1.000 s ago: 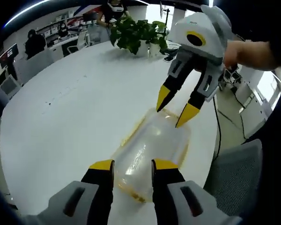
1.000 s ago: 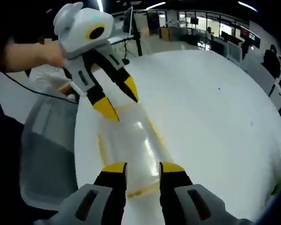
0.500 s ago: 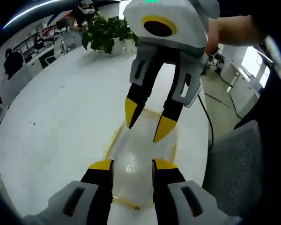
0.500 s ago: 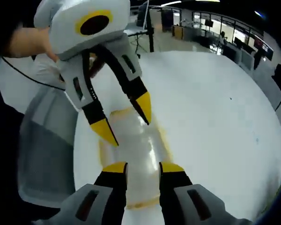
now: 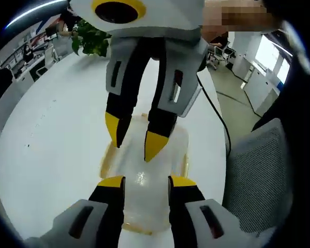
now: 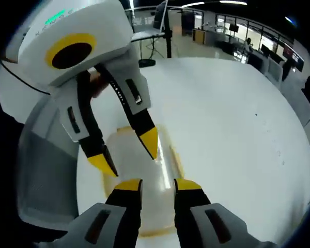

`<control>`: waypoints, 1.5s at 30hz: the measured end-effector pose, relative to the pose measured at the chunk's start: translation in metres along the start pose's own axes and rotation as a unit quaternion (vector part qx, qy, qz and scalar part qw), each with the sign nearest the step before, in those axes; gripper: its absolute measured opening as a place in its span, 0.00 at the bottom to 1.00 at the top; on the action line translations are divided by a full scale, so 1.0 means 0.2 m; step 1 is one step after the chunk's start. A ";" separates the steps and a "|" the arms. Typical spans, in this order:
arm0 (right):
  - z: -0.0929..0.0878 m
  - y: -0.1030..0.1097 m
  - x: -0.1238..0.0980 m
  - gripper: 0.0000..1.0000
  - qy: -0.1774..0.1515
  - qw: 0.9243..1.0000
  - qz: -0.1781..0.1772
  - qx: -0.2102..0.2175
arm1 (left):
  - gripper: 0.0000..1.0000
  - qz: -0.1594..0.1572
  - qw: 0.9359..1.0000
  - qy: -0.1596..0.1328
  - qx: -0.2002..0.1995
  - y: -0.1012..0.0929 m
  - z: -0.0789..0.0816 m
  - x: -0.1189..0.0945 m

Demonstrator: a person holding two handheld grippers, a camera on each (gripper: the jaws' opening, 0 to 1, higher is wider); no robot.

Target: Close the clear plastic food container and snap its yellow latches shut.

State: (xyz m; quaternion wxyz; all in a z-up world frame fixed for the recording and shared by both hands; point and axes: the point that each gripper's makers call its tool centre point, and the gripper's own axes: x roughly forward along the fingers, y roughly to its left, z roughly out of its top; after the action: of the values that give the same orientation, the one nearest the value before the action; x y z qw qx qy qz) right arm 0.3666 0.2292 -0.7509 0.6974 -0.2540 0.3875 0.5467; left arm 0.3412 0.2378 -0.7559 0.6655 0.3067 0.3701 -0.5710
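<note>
Two tongs [image 6: 147,182] over container [image 6: 163,170]

The clear container [image 5: 144,175] lay largely hidden behind both grippers' jaws — its yellow latches [image 5: 107,161] were blurred streaks, their state unreadable. In the right gripper view its near end [image 6: 155,227] sat behind the jaws.

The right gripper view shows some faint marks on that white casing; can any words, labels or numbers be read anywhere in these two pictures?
Left gripper casing, beside its green light: a faint row of grey letters, too blurred to read.
Food container: no label or print visible.
Table: no writing.
Nothing else legible in either view.
</note>
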 end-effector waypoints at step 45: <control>-0.04 0.00 0.09 0.38 0.070 0.991 0.108 0.021 | 0.51 0.032 0.997 0.014 0.062 -0.14 0.05 0.05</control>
State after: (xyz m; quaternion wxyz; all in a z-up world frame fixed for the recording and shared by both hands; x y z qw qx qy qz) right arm 0.3671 0.2325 -0.7697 0.6109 -0.2330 0.4719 0.5915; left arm 0.3148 0.2208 -0.7583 0.6577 0.3669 0.3334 -0.5672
